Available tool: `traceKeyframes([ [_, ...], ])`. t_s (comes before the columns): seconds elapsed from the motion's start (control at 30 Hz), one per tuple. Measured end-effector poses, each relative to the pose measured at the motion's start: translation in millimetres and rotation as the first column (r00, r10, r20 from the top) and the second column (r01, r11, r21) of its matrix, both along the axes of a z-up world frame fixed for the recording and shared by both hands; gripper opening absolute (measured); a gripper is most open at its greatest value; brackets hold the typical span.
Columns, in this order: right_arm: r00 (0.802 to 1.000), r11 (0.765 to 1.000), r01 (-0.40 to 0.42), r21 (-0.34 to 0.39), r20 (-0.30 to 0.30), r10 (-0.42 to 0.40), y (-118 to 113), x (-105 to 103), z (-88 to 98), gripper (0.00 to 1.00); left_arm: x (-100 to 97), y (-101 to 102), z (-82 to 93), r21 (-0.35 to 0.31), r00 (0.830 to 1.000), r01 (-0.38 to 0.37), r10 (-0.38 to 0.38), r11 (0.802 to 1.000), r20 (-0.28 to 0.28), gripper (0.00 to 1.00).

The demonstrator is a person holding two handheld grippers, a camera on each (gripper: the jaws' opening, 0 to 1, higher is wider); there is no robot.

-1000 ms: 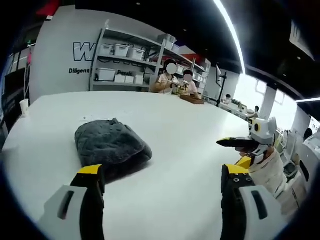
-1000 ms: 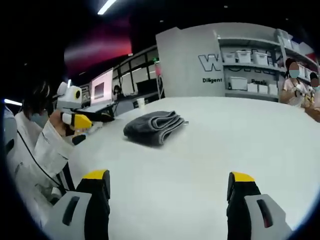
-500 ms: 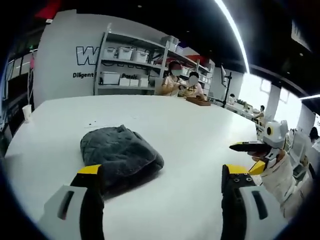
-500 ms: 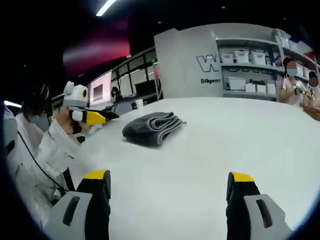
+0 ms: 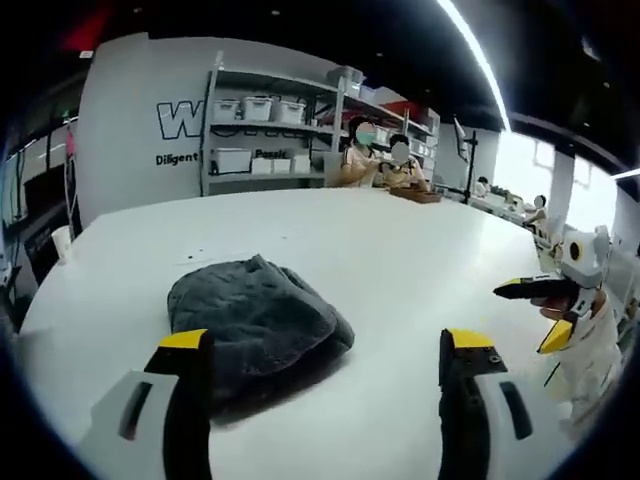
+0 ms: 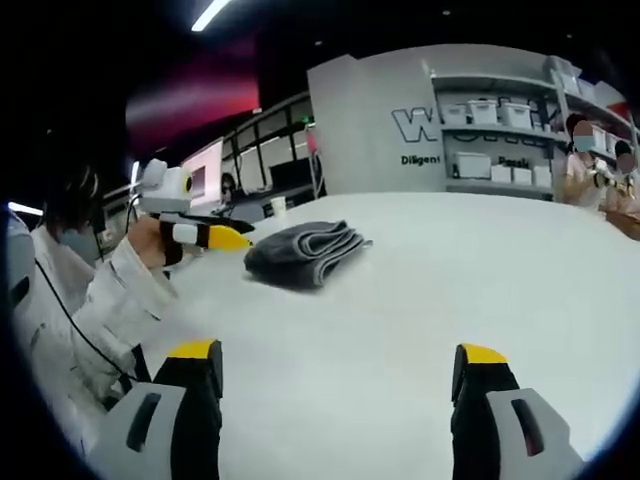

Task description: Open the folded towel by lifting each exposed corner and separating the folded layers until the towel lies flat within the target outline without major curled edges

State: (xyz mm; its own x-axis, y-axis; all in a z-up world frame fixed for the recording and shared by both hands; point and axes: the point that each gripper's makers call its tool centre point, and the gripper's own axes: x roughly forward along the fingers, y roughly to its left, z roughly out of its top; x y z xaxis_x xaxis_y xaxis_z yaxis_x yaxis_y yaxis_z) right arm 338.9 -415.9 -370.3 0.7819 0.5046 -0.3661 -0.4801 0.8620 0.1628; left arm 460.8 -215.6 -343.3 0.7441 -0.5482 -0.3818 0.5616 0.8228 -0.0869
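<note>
Towels: one, dark grey towel (image 5: 255, 320), folded, on the white table (image 5: 400, 250).
Grippers: two.
Left gripper (image 5: 325, 345): jaws spread, empty; towel just ahead, its near edge by the left jaw.
Right gripper (image 6: 335, 355): jaws spread, empty; towel (image 6: 305, 252) well ahead, left of centre.

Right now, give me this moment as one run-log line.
towel: folded on table | left gripper: open, near towel | right gripper: open, away
</note>
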Motion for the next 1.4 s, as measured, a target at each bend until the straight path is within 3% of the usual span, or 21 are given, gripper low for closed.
traceKeyframes([
  [0.3, 1.0, 1.0, -0.009, -0.006, -0.008, 0.009, 2, 0, -2.0, 0.94, 9.0, -9, -16.1, 0.046, 1.0, -0.006, 0.006, 0.999, 0.004, 0.87],
  [0.63, 1.0, 1.0, 0.001, -0.002, -0.01, -0.001, -1, 1, -2.3, 0.93, 17.7, -11, -18.6, 0.053, 1.0, -0.016, 0.014, 0.998, 0.027, 0.8],
  [0.73, 1.0, 1.0, 0.0, -0.001, -0.009, 0.0, -1, 1, -1.9, 0.93, 24.9, -8, -20.9, 0.11, 0.997, -0.045, 0.037, 0.993, 0.07, 0.75],
  [0.97, 1.0, 1.0, 0.001, 0.004, -0.008, -0.001, -1, 0, -2.2, 0.93, 30.1, -11, -29.6, 0.189, 0.993, -0.052, 0.031, 0.981, 0.112, 0.67],
  [1.4, 1.0, 1.0, 0.016, 0.007, -0.019, -0.016, -8, -1, -5.9, 0.92, 38.7, -12, -32.3, 0.192, 0.987, -0.076, 0.047, 0.978, 0.153, 0.49],
])
